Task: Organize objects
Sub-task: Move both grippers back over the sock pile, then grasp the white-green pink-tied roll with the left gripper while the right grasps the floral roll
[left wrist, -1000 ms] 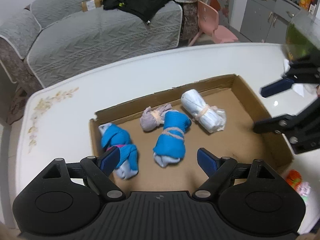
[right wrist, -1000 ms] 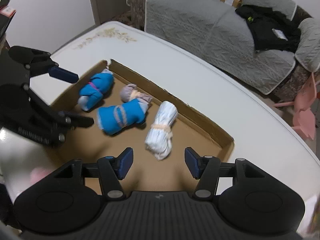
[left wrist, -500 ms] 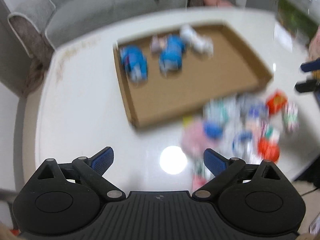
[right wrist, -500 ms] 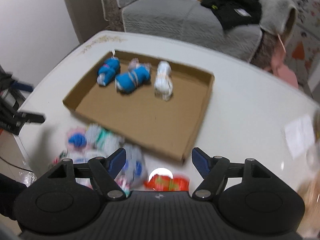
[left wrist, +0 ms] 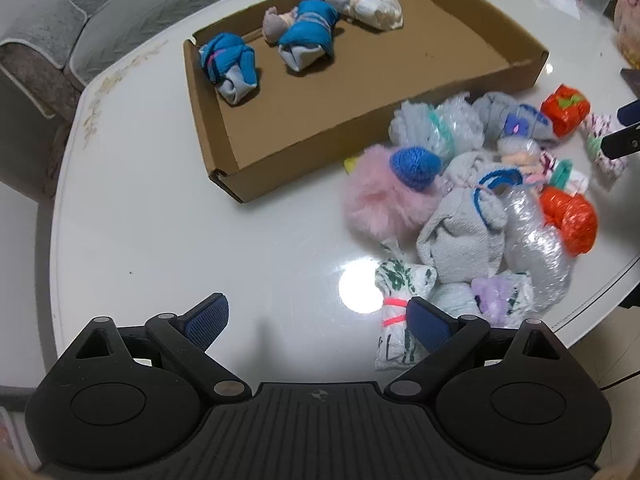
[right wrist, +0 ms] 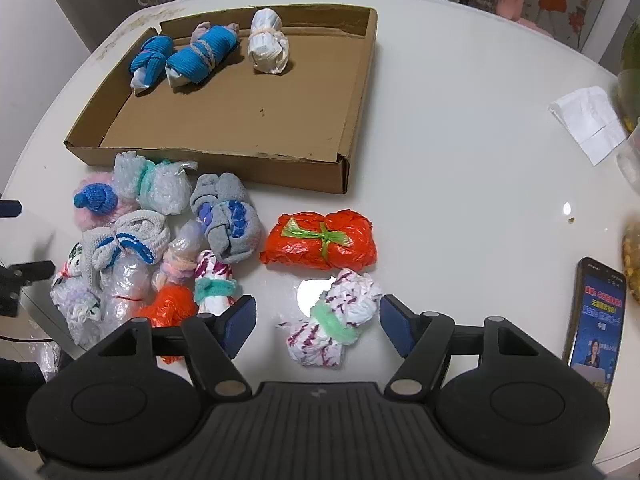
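Observation:
A shallow cardboard tray [left wrist: 224, 152] [right wrist: 280, 166] holds two blue rolled bundles [left wrist: 230, 62] [left wrist: 308, 42], a small grey one and a white roll [left wrist: 360, 2] along its far side. A pile of several tied sock and plastic bundles [left wrist: 472, 208] [right wrist: 160, 240] lies on the white table in front of the tray. My left gripper [left wrist: 318, 322] is open and empty, with a white-green bundle [left wrist: 396, 312] by its right finger. My right gripper [right wrist: 318, 326] is open around a white-purple bundle with a green band [right wrist: 334, 326]. An orange bundle [right wrist: 320, 246] lies just beyond it.
A phone [right wrist: 596, 320] with a lit screen lies at the table's right edge, and a folded paper [right wrist: 592, 122] lies farther back. A grey sofa [left wrist: 52, 28] stands behind the table. The table's front edge [left wrist: 600, 292] runs close to the pile.
Both grippers have pulled back from over the tray to the near side of the table, above the pile of bundles. Both stay open and empty.

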Tool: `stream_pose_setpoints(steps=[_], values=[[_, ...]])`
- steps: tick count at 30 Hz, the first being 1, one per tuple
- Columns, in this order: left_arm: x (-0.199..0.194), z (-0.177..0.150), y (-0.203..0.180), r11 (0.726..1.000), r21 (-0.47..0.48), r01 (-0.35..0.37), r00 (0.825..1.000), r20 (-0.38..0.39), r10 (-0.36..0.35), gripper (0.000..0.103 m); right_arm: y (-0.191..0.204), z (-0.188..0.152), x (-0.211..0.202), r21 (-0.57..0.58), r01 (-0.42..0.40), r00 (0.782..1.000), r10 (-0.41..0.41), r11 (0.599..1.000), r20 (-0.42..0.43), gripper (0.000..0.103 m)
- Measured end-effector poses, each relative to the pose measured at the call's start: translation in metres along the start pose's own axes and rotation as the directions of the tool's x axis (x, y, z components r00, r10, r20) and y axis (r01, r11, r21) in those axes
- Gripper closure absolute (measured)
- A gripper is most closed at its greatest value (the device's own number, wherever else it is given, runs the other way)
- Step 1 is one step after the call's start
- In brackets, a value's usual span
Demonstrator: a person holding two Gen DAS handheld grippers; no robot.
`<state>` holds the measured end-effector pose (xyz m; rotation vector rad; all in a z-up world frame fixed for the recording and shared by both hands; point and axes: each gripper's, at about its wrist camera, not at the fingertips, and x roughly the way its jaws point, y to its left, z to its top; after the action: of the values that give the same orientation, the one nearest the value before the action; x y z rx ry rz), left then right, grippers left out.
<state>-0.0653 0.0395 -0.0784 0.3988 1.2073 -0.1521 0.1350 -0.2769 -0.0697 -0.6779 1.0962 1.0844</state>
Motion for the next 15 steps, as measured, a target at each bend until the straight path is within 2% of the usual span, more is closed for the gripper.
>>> stream_pose_setpoints(steps=[4,9,15], values=[[0.006,-0.002,-0.003,1.0,0.009,0.024,0.999,-0.024,-0.024,0.006,-0.001,-0.001,0.009,0.008,0.015,0.999,-0.015,1.0,-0.035,0.041],[0.004,-0.003,-0.003,0.999,0.008,0.054,0.998,-0.016,-0.054,0.006,-0.002,-0.001,0.009,0.014,0.014,0.999,-0.013,1.0,-0.033,0.041],[0.02,-0.001,-0.006,0.997,0.005,0.079,0.996,-0.043,-0.079,0.011,0.002,-0.003,0.017,0.002,0.005,0.998,-0.005,1.0,-0.068,0.051]])
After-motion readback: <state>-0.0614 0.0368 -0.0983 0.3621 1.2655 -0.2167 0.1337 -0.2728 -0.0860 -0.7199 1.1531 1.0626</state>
